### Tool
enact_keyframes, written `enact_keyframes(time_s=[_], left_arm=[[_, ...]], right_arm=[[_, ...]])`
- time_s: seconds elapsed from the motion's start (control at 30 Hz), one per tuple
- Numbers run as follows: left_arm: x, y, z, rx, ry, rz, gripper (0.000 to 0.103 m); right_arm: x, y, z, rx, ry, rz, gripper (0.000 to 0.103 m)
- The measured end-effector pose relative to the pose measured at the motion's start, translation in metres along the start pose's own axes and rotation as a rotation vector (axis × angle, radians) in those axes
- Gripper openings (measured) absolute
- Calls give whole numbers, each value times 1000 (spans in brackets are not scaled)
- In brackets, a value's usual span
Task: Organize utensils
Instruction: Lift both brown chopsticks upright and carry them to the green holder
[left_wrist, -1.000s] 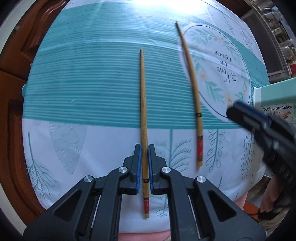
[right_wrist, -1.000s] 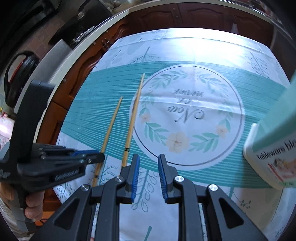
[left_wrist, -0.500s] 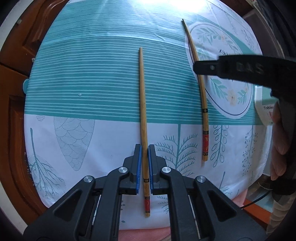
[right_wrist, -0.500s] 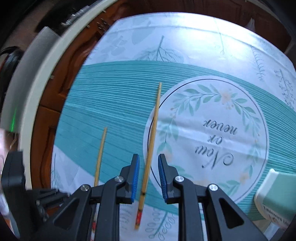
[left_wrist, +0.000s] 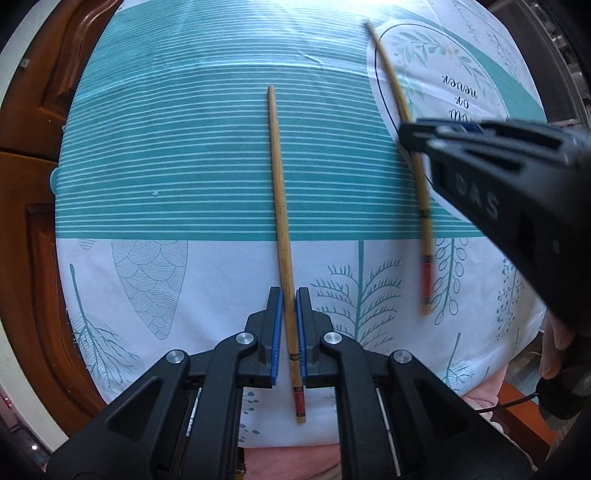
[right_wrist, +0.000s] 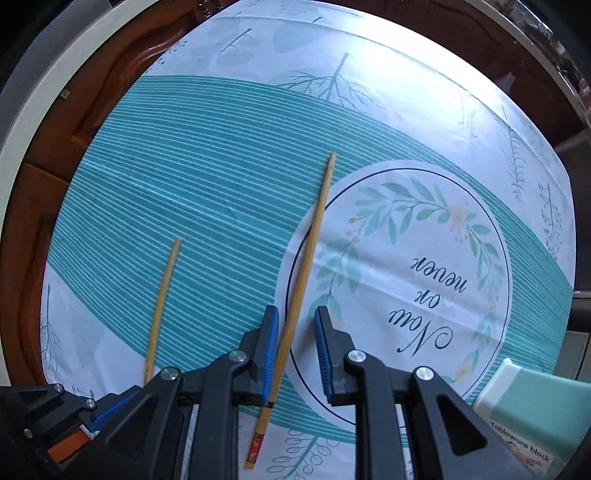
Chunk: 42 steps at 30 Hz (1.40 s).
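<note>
Change: the right gripper (right_wrist: 295, 347) had come over the right chopstick (right_wrist: 306, 273), which now lay between its spread jaws, apart from the right pad.
Left gripper (left_wrist: 289, 325): pinched the left chopstick (left_wrist: 280, 206), unmoved.
Nearby: tableware block (right_wrist: 535, 410), far right.
Surface: teal-striped tablecloth (left_wrist: 184, 147) on a wooden table (left_wrist: 33, 110).
</note>
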<state>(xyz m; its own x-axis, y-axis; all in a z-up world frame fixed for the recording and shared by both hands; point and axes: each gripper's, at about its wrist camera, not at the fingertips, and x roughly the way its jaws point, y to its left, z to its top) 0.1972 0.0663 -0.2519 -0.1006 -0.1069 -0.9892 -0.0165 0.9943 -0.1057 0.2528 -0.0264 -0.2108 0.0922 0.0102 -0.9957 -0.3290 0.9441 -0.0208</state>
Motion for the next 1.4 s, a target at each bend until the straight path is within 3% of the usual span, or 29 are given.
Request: enact_keyframes(time_s=[0.13, 0.27, 0.43, 0.67, 0.83, 1.0, 1.23, 1.4], left_arm=[[-1, 8, 0, -4, 1, -19, 5], [-2, 11, -6, 17, -7, -3, 5], [-2, 2, -17, 46, -15, 39, 5], [-1, -19, -22, 68, -47, 98, 4], [-13, -20, -46, 62, -151, 97, 4], [-40, -32, -65, 77, -306, 55, 4], [-93, -53, -73, 136, -532, 9, 4], [-128, -80, -79, 195, -640, -41, 4]], right_arm=[[0, 6, -8, -21, 3, -7, 9], [-2, 3, -24, -16, 11, 9, 6], [-3, -27, -40, 69, 32, 144, 6], [-17, -69, -84, 176, -56, 264, 6], [-41, -90, -110, 210, -178, 347, 6], [-79, -101, -123, 215, -362, 412, 6], [-135, -117, -161, 200, -648, 363, 6], [-177, -138, -186, 213, -835, 273, 6]])
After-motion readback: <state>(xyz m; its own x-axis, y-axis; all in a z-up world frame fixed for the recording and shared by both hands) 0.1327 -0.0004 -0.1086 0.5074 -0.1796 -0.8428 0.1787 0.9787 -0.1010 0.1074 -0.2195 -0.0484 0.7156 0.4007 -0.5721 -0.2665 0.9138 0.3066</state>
